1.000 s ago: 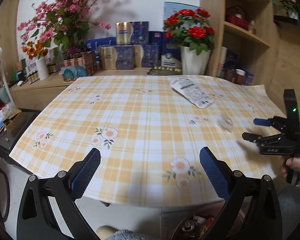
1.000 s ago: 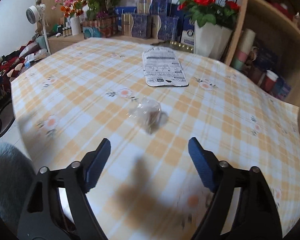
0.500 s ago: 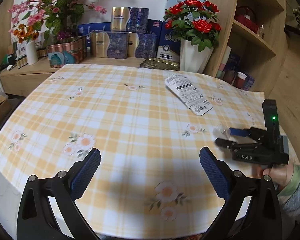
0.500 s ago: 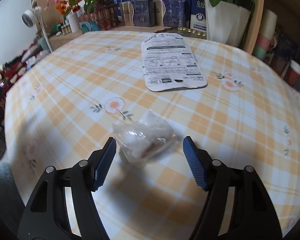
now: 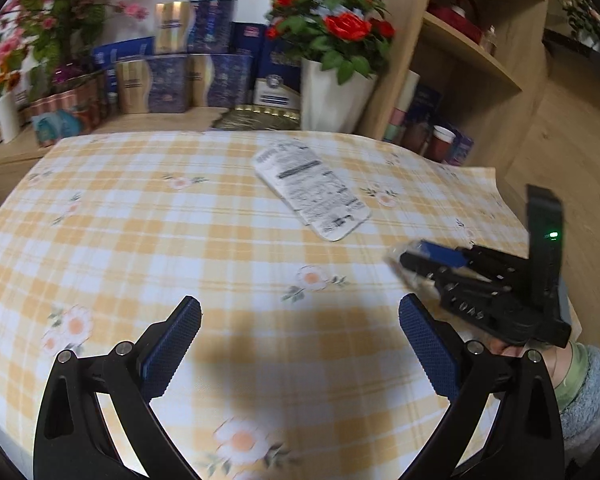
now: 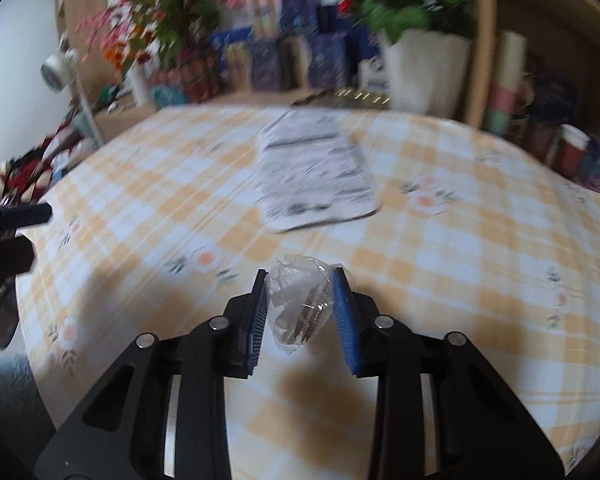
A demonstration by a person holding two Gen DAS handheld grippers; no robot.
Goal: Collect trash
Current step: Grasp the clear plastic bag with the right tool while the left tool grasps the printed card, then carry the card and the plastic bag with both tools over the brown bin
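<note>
Where a second before the wrapper had lain loose on the desk ahead of wide fingers, the right gripper now had it between its blue fingers, which were closing and touched it on both sides near the desk's right edge. The left gripper had come further over the desk, its fingers wide apart and empty. A printed sheet lay beyond toward the far edge, apart from the wrapper. A white vase stood past that edge. The desk's middle lay bare.
</note>
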